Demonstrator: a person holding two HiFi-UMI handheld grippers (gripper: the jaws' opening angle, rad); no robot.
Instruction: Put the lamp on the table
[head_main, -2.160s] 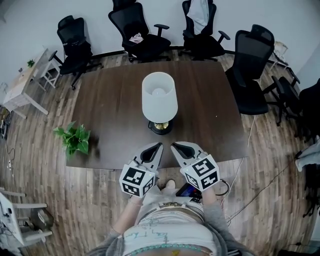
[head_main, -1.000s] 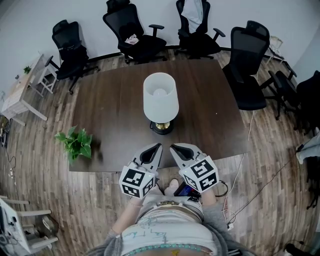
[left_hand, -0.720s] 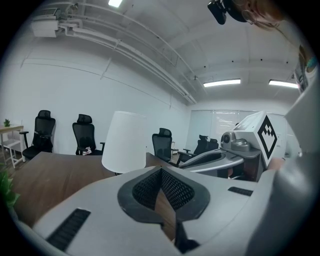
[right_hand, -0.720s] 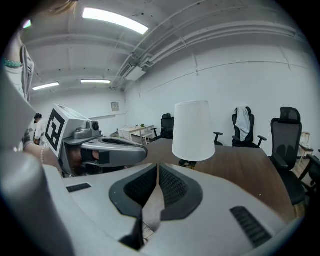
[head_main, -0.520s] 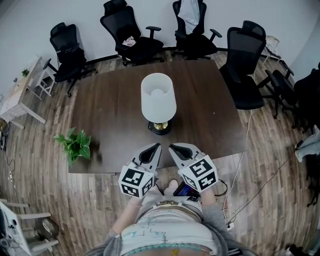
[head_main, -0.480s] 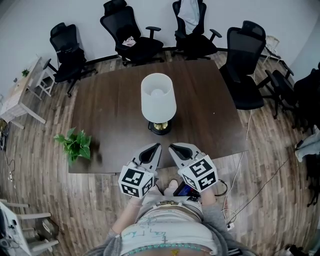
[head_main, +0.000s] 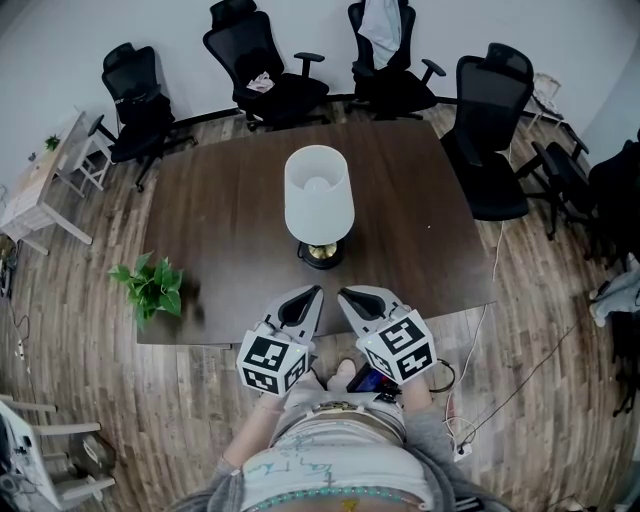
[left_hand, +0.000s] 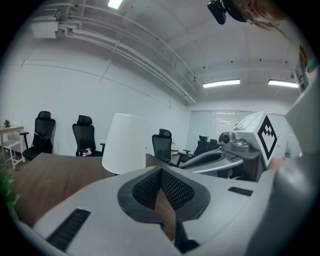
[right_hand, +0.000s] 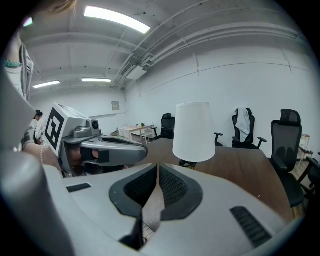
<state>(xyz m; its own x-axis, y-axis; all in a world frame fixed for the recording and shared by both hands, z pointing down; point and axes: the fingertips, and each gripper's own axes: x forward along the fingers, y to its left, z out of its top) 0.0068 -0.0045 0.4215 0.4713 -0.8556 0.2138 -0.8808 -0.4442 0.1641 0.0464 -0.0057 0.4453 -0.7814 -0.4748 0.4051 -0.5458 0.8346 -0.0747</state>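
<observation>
A wood-floored office, with a dark brown bench (head_main: 220, 230) in the middle. The lamp (head_main: 318, 195) stands upright on it, white shade over a brass base, a little toward the near edge. Just short of it, the left hand-held gripper (head_main: 312, 296) and right hand-held gripper (head_main: 350, 298) hover side by side, clear of the lamp. Both have their jaws closed together and hold nothing. There's a leafy plant (head_main: 150, 287) at the near left corner, and black office chairs (head_main: 270, 70) along the far side.
</observation>
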